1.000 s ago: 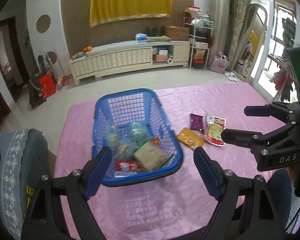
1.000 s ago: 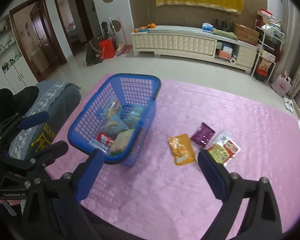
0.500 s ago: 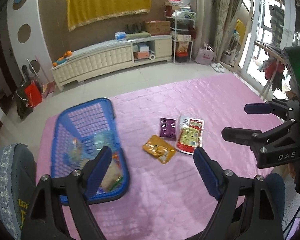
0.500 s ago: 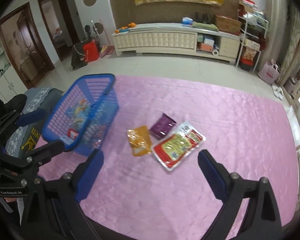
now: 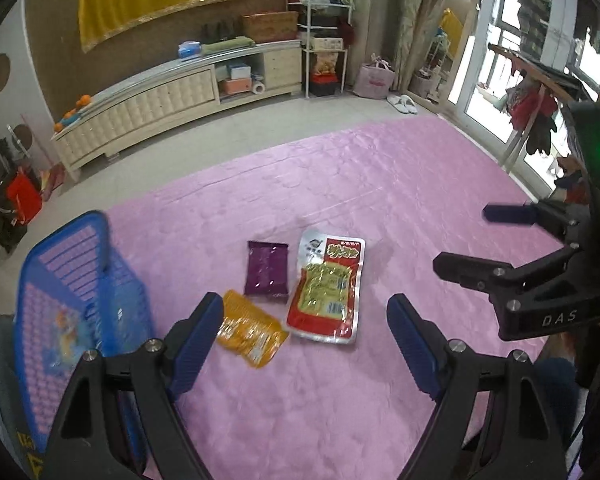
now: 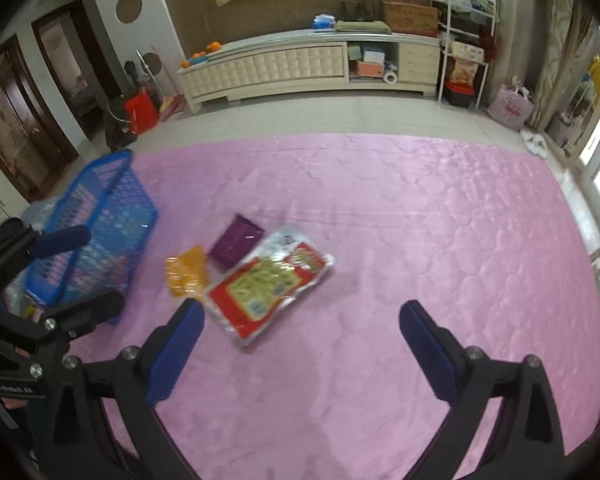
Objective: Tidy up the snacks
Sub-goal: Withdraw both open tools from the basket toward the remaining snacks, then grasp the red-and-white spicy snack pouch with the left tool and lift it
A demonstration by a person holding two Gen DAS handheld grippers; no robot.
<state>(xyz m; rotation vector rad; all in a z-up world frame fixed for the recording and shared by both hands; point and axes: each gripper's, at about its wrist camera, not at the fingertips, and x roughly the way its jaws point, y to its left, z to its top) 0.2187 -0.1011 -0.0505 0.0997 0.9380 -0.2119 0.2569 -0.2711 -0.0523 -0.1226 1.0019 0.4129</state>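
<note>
Both jaws stand wide with nothing between them: the left hand-held gripper (image 5: 305,320) fills the lower frame of its view, the right hand-held gripper (image 6: 301,324) likewise. Just beyond, mid-frame on the pink surface (image 5: 380,200), lie an orange packet (image 5: 250,330), a purple packet (image 5: 267,267) and a red-and-clear pouch (image 5: 327,292), close together. The blue basket (image 5: 72,264) sits at the left edge.

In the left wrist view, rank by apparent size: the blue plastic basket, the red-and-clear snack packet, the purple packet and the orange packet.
1. Blue plastic basket, partly cut off.
2. Red-and-clear snack packet.
3. Orange packet and purple packet: they look alike in size; the orange one lies nearer the camera and partly behind a finger, so no ranking.
</note>
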